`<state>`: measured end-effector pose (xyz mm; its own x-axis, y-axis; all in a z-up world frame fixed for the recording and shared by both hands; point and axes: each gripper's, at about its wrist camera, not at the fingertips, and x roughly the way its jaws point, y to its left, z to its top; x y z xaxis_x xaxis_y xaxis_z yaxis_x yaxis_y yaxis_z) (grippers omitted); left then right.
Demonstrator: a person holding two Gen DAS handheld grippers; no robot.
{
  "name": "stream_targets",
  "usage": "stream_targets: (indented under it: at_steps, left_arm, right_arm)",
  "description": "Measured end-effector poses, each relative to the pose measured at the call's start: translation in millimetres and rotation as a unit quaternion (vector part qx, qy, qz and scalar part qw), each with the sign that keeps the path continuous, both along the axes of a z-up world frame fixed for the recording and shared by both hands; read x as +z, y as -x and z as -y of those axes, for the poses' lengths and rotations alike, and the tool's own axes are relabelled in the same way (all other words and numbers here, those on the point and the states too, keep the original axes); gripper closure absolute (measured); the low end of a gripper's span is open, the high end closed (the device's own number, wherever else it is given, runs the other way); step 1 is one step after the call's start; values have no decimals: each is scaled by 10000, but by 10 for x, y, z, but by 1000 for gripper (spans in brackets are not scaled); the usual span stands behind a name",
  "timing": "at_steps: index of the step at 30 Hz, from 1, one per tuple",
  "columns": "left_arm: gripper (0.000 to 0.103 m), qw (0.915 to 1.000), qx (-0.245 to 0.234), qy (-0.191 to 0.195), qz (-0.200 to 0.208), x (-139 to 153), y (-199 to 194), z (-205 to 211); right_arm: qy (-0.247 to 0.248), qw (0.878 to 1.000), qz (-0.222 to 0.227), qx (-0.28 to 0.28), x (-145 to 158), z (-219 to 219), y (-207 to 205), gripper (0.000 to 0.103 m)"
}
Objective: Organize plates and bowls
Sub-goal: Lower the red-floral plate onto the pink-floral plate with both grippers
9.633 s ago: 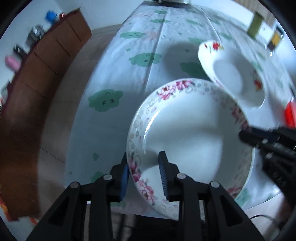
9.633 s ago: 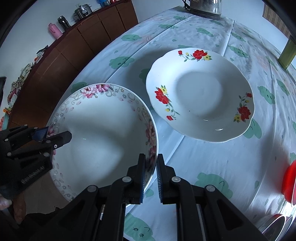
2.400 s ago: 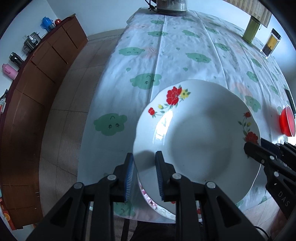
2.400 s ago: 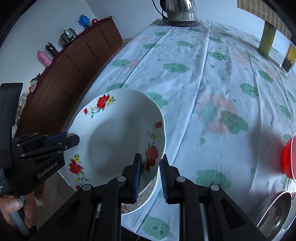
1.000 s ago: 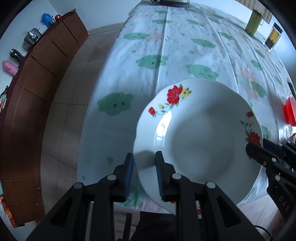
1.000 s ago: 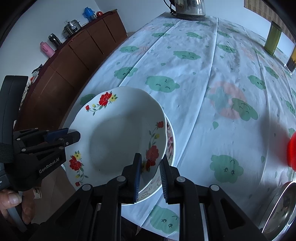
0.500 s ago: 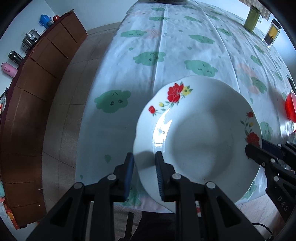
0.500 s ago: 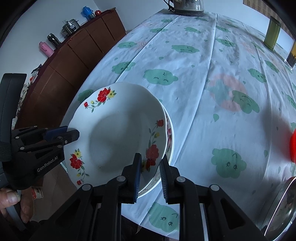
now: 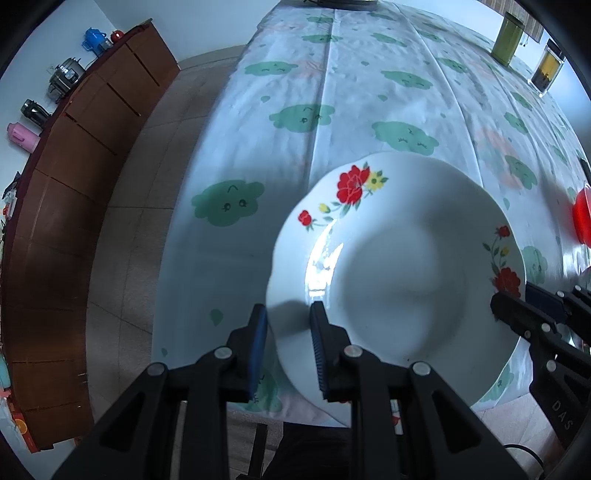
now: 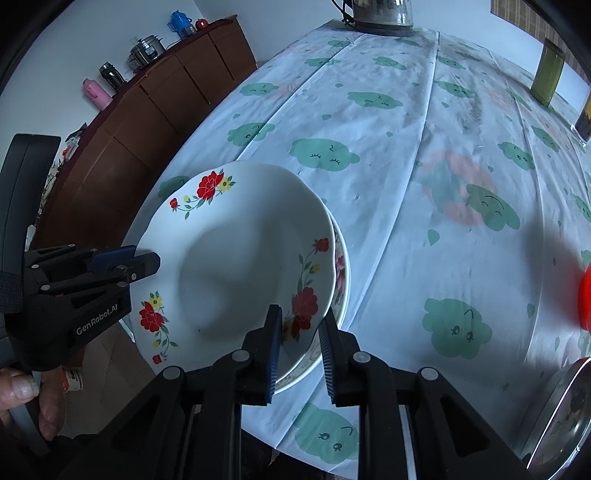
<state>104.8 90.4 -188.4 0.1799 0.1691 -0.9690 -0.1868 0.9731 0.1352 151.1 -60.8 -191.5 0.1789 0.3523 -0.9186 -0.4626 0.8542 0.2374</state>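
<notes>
Both tools are pinching the white red-flowered ceramic plate (image 9: 399, 273): left tool (image 9: 286, 345) on its near rim, right tool (image 10: 297, 349) opposite. It's sitting on a pink-flowered plate (image 10: 341, 273) at the table's (image 10: 424, 122) near edge, cloud-print cloth ahead, brown wooden sideboard (image 9: 66, 206) off left.

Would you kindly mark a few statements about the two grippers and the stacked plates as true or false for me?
1. The red-flower plate sits on top of the pink-flower plate. True.
2. The left gripper is clear of the plate. False: its fingers straddle the red-flower plate's rim.
3. The right gripper straddles the plate rim on the opposite side. True.
4. A kettle stands at the far end of the table. True.
5. The stack sits at the table's centre. False: it sits at the near corner, overhanging the edge.
</notes>
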Motion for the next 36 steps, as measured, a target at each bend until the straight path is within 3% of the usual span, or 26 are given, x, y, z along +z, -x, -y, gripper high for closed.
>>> stream_targets:
  at_steps: [25, 36]
  left_arm:
    - [80, 9999, 94, 58, -26, -9, -21, 10]
    - [79, 9997, 172, 151, 62, 17, -18, -13]
  right_arm:
    - [204, 9993, 256, 196, 37, -38, 46, 79]
    - [447, 9972, 434, 404, 41, -96, 72, 72]
